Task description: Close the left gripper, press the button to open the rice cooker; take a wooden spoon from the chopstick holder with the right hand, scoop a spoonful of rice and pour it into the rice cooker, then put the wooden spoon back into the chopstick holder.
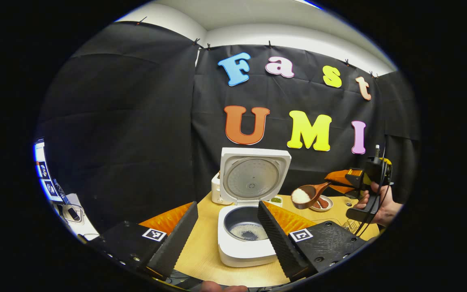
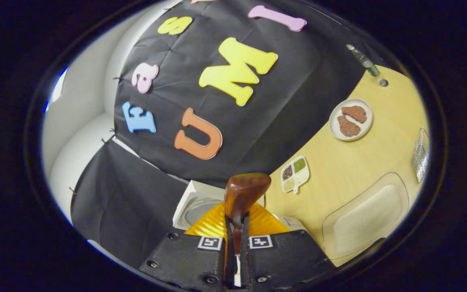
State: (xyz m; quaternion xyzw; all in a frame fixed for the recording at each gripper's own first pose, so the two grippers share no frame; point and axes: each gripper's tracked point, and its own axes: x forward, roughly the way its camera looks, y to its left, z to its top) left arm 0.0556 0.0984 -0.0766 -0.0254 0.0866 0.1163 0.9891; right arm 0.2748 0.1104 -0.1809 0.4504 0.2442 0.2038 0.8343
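The white rice cooker (image 1: 245, 247) stands open with its lid (image 1: 253, 176) upright, and a little rice lies in the dark pot (image 1: 247, 231). My left gripper (image 1: 227, 235) is open just in front of it, one finger on each side of the pot. In the left gripper view the wooden spoon (image 1: 306, 196), heaped with white rice, hangs to the right of the cooker above the table. My right gripper (image 1: 335, 183) holds it by the handle. In the right gripper view that gripper (image 2: 236, 219) is shut on the spoon (image 2: 243, 194), with the cooker lid (image 2: 195, 202) just beyond it.
On the wooden table (image 2: 359, 162) are a plate with two meat pieces (image 2: 351, 119), a small divided dish of grains (image 2: 295, 173), a clear container of rice (image 2: 367, 217), a wire holder (image 2: 421, 154) and a bottle (image 2: 363, 61). A hand (image 1: 381, 205) holds the right gripper.
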